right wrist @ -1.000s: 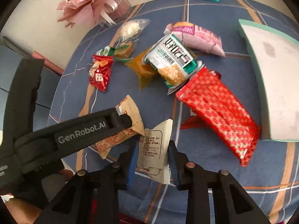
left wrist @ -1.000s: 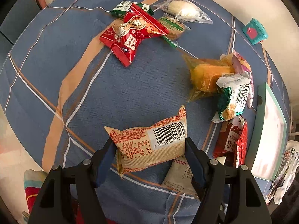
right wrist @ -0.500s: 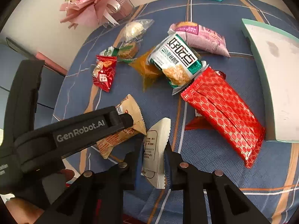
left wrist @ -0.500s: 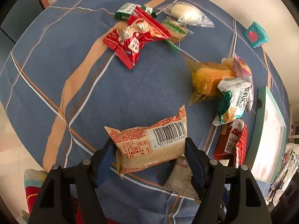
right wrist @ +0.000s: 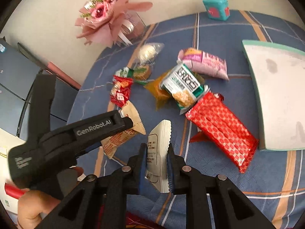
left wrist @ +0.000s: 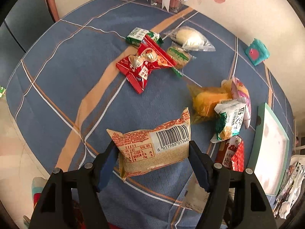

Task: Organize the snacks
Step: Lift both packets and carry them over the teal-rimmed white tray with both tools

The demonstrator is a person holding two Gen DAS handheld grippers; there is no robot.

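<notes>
Left tongs (left wrist: pixel 152 164) clamped a tan snack packet (left wrist: pixel 152 148) by its 2 short ends; long axis ran crosswise between the fingers, barcode face up and toward the right finger, the packet's upper right corner tilted away from the camera; it was clear of the blue plaid tablecloth (left wrist: pixel 66 76) on the table. Right tongs (right wrist: pixel 157 162), whose jaws had just been closing, were pinched narrow on a white sachet (right wrist: pixel 159 148); the sachet stood on edge, squeezed into a fold, long axis pointing away from the tongs, serrated end uppermost in view. In the right wrist view the left tongs (right wrist: pixel 122 123) crossed from the left, carried by a hand (right wrist: pixel 34 204), the tan packet (right wrist: pixel 124 131) beneath them. Loose on the cloth: a long red packet (right wrist: pixel 221 129) lying diagonally just beside a white tray with a teal rim (right wrist: pixel 274 47); a green-and-white pack (right wrist: pixel 183 85) overlapping an orange bag (right wrist: pixel 158 89); a pink pack (right wrist: pixel 205 63) behind them; a small red wrapper (right wrist: pixel 121 93) farther left. A pink bouquet (right wrist: pixel 106 17) and a teal box (right wrist: pixel 215 7) stood at the far edge.
</notes>
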